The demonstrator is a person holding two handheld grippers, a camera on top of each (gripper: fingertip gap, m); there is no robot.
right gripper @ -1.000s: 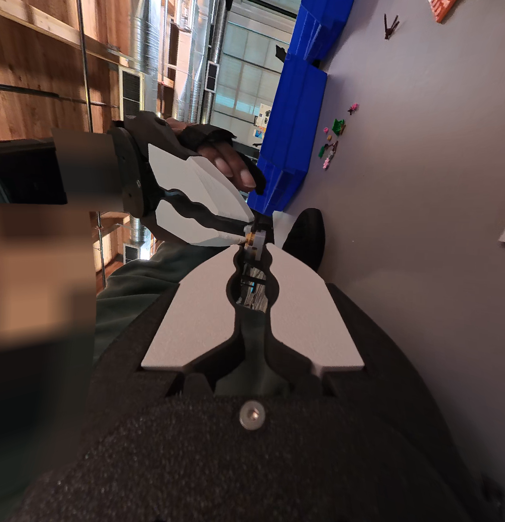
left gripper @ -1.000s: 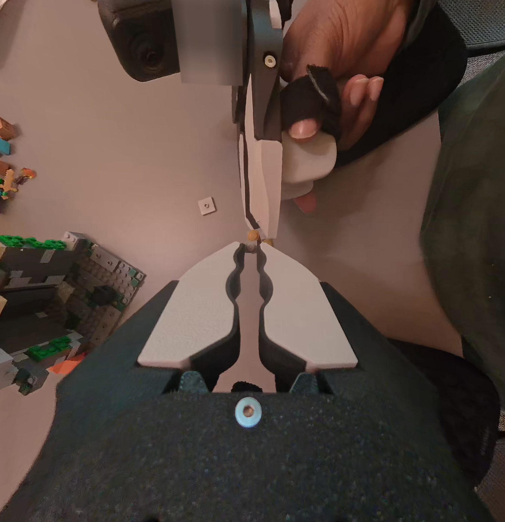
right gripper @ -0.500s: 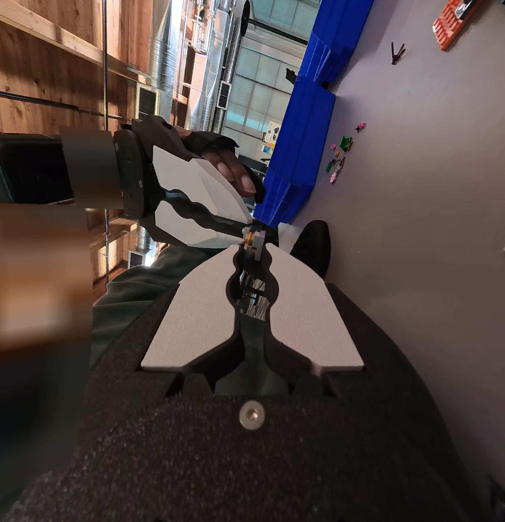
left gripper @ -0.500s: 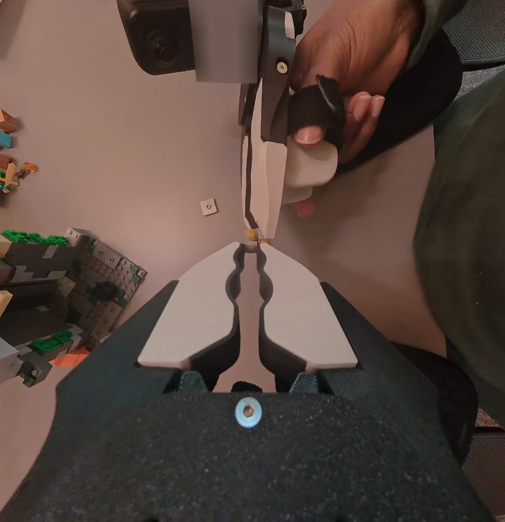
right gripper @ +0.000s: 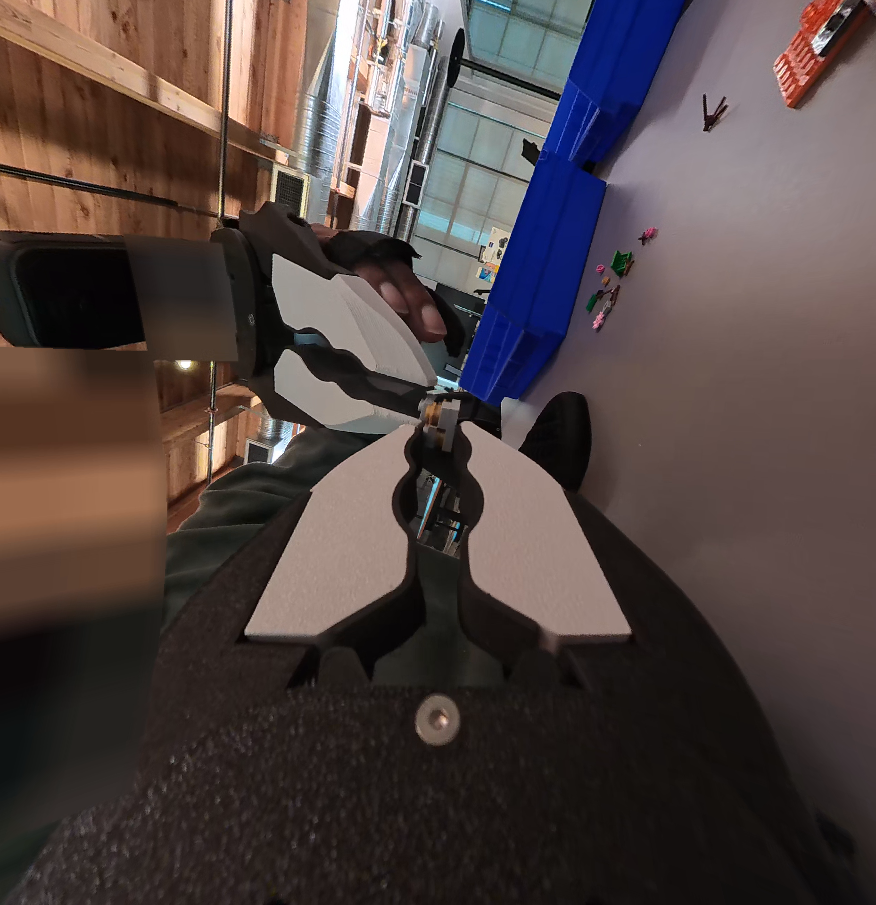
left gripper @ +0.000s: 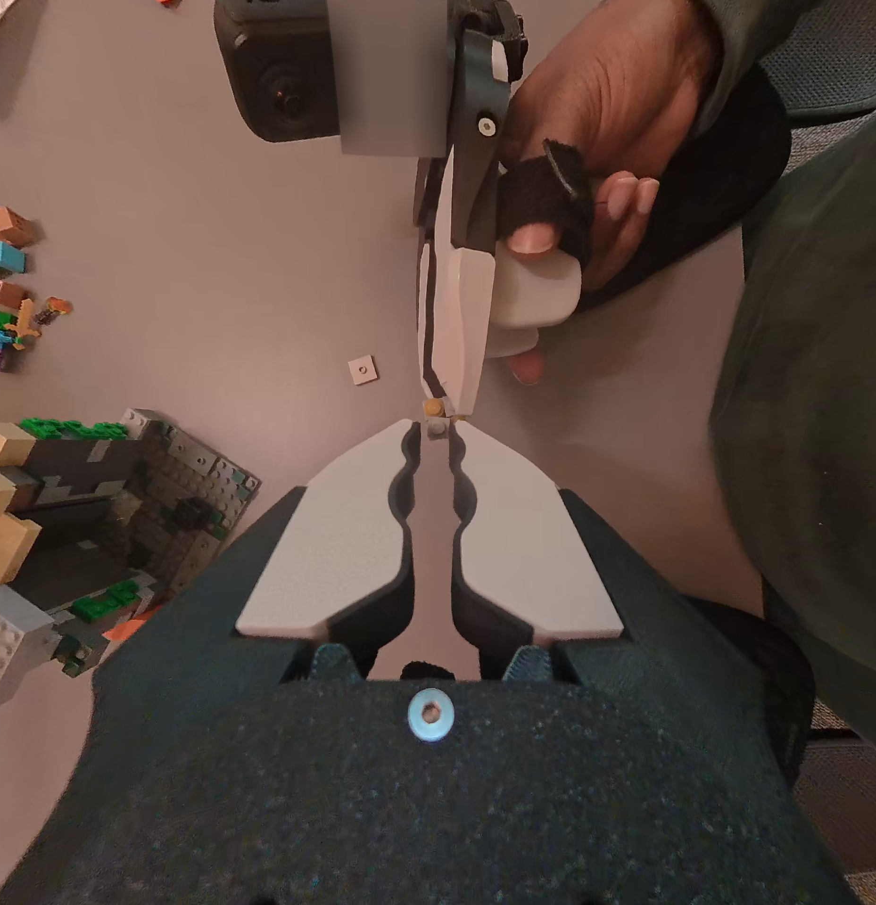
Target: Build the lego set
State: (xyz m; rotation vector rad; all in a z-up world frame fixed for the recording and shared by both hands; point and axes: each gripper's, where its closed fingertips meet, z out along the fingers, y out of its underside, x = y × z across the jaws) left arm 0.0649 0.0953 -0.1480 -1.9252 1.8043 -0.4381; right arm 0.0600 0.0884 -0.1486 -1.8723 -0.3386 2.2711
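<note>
In the left wrist view, the left gripper (left gripper: 436, 427) is pointing up the middle of the frame, its jaws nearly together and pinching a small grey piece (left gripper: 436, 427) at the tips. The right gripper (left gripper: 450, 404) is coming down from the top of the frame, held in a hand (left gripper: 602, 127), its jaws together on the same little assembly, where a tan stud (left gripper: 432, 406) is showing just above the grey piece. Both are hanging over the grey table (left gripper: 206, 254). At the lower left a large build (left gripper: 108, 509) of grey, tan and green bricks is standing, looking well along. A grey tile (left gripper: 363, 369) is lying alone near the centre, and loose bits (left gripper: 12, 303) are sitting at the left edge. In the right wrist view, turned sideways, the right gripper (right gripper: 438, 431) is filling the lower middle, clamped on the grey and tan piece (right gripper: 438, 422), while the left gripper (right gripper: 416, 406) is reaching in from the left and meeting it there. Blue bins (right gripper: 548, 274) are lining the table at upper centre, small green and pink parts (right gripper: 610, 281) are lying to the right, and an orange block (right gripper: 813, 54) is at the top right. I'd say the main build is mostly done; this small sub-assembly is being pressed together and is not yet on it, and the loose parts look unplaced.
</note>
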